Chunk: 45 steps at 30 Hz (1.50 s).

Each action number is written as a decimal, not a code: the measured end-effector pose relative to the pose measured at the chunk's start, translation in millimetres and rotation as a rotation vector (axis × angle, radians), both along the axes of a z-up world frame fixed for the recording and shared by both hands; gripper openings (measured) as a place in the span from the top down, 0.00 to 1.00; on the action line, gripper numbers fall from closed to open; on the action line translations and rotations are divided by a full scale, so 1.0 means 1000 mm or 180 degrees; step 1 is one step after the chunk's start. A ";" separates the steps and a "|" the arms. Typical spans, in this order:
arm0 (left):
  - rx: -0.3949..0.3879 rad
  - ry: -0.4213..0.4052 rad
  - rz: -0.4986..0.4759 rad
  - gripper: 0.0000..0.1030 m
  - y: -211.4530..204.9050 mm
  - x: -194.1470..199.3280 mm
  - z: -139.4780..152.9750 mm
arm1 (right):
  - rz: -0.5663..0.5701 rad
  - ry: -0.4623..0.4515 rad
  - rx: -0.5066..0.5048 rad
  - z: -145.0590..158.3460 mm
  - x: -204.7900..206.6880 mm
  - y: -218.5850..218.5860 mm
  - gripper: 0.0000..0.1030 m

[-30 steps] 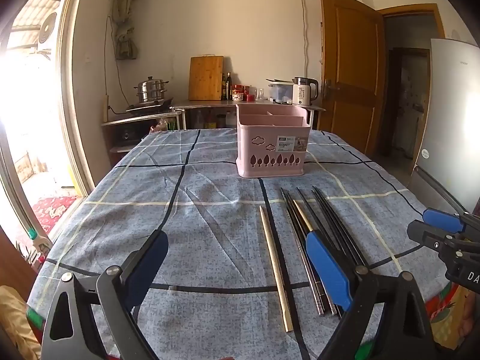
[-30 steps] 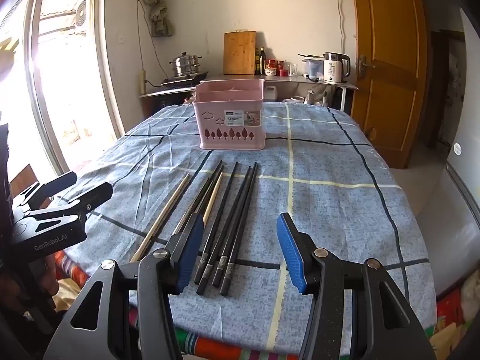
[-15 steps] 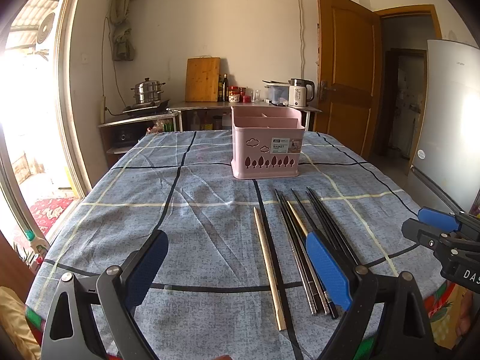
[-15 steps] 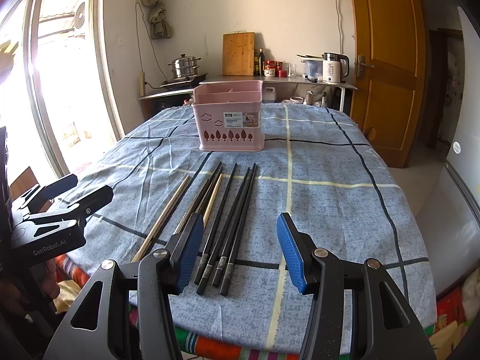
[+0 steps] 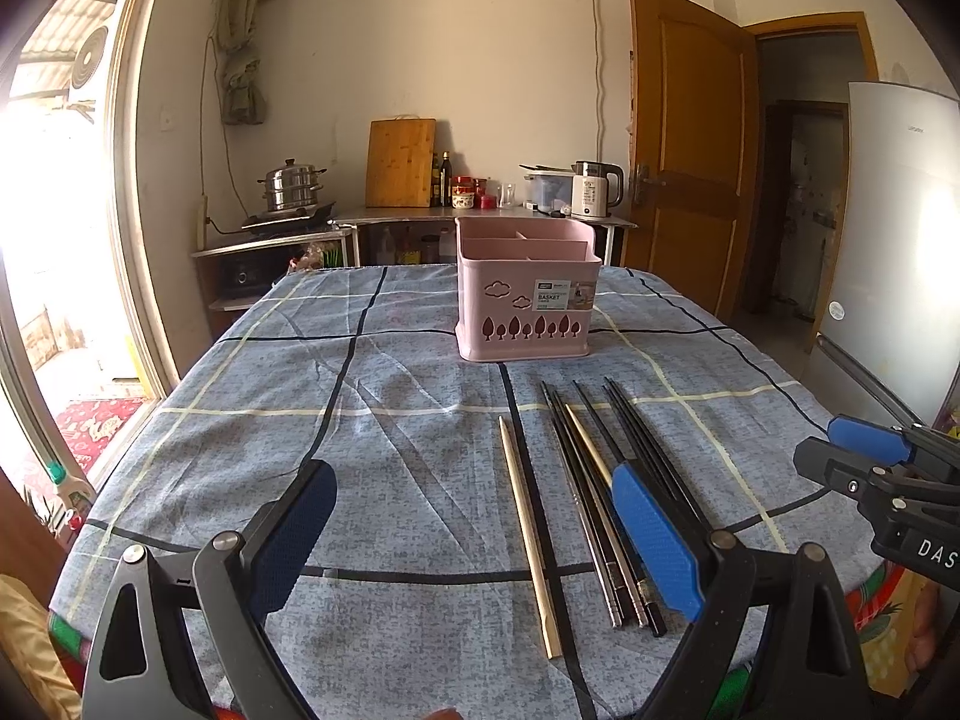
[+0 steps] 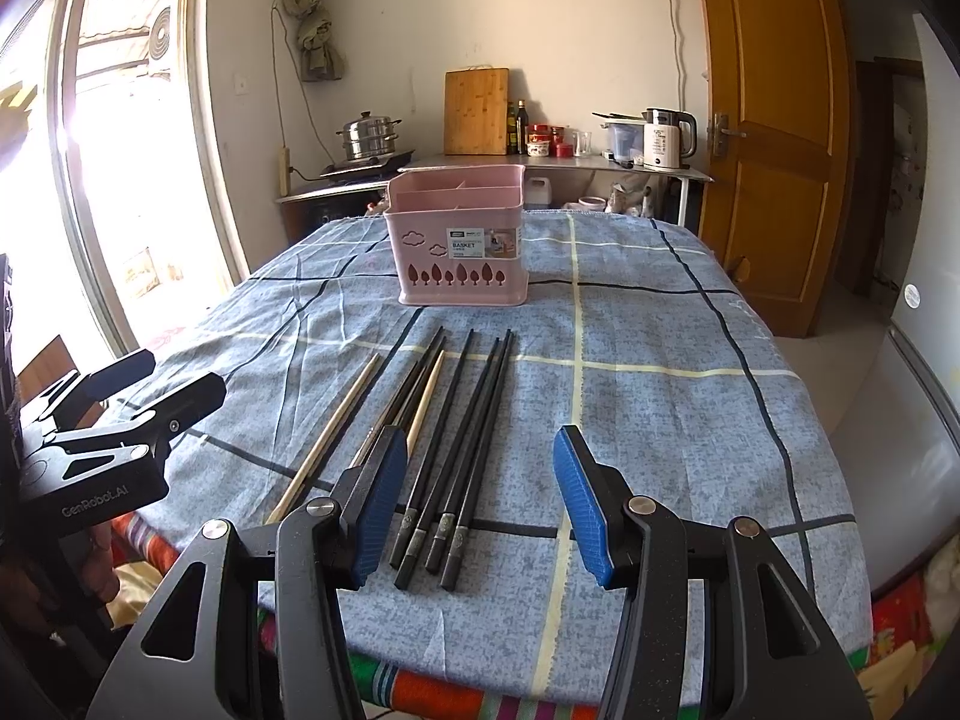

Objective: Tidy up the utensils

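Observation:
A pink utensil basket with divided compartments stands upright at the middle of the table; it also shows in the right wrist view. Several chopsticks lie side by side in front of it: a lone wooden one, a second light one among metal ones, and several black ones. My left gripper is open and empty, low over the near table edge, left of the chopsticks. My right gripper is open and empty, just above the near ends of the black chopsticks.
The table wears a blue checked cloth. A counter behind holds a steamer pot, cutting board, bottles and kettle. A wooden door and a fridge stand to the right. A bright doorway opens on the left.
Both grippers have drawn back a little from the table; the basket and chopsticks lie as before. Both stay open.

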<state>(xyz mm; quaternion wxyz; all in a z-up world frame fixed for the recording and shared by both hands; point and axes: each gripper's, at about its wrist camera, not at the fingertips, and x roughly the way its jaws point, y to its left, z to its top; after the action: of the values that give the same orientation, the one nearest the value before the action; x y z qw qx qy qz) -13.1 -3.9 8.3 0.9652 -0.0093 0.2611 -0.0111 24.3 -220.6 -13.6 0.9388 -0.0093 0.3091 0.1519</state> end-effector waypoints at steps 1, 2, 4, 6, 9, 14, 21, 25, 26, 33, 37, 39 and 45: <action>-0.0003 -0.0003 -0.0004 0.09 0.000 0.000 0.000 | 0.0001 -0.0001 -0.0002 0.000 0.000 0.000 0.50; -0.0002 -0.0006 -0.0003 0.09 0.000 -0.001 0.000 | 0.0001 -0.0005 -0.0001 0.000 0.000 0.000 0.50; -0.0003 -0.0004 -0.0007 0.09 0.000 -0.001 0.000 | -0.0004 -0.0011 0.0002 0.001 -0.001 -0.001 0.50; -0.0005 -0.0008 -0.0008 0.09 0.000 -0.001 0.000 | -0.0004 -0.0011 0.0006 0.001 -0.001 -0.001 0.50; -0.0004 -0.0013 -0.0009 0.09 -0.001 -0.002 0.000 | -0.0007 -0.0016 0.0010 0.001 -0.001 -0.001 0.50; -0.0013 -0.0024 -0.0017 0.09 -0.002 -0.003 0.001 | -0.0008 -0.0029 0.0016 0.002 -0.002 -0.002 0.50; -0.0018 -0.0041 -0.0032 0.09 -0.002 -0.005 0.001 | -0.0009 -0.0042 0.0020 0.003 -0.003 -0.002 0.50; -0.0014 -0.0043 -0.0048 0.09 -0.002 -0.006 0.001 | -0.0011 -0.0047 0.0023 0.004 -0.003 -0.002 0.50; -0.0010 -0.0046 -0.0050 0.09 -0.003 -0.007 0.002 | -0.0011 -0.0046 0.0023 0.004 -0.003 -0.002 0.50; 0.0000 -0.0065 -0.0069 0.09 -0.005 -0.009 0.002 | -0.0011 -0.0059 0.0027 0.005 -0.005 -0.002 0.50; -0.0002 -0.0070 -0.0069 0.10 -0.005 -0.010 0.003 | -0.0011 -0.0059 0.0025 0.005 -0.005 -0.002 0.50; 0.0001 -0.0069 -0.0069 0.09 -0.005 -0.010 0.003 | -0.0008 -0.0064 0.0025 0.005 -0.005 -0.003 0.50; -0.0003 -0.0077 -0.0085 0.10 -0.006 -0.011 0.003 | -0.0011 -0.0070 0.0025 0.006 -0.007 -0.003 0.50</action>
<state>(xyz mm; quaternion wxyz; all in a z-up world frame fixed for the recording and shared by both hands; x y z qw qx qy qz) -23.6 -10.1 11.6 0.9681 -0.0062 0.2495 -0.0242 17.6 -223.3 -7.5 0.9424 -0.0067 0.2982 0.1513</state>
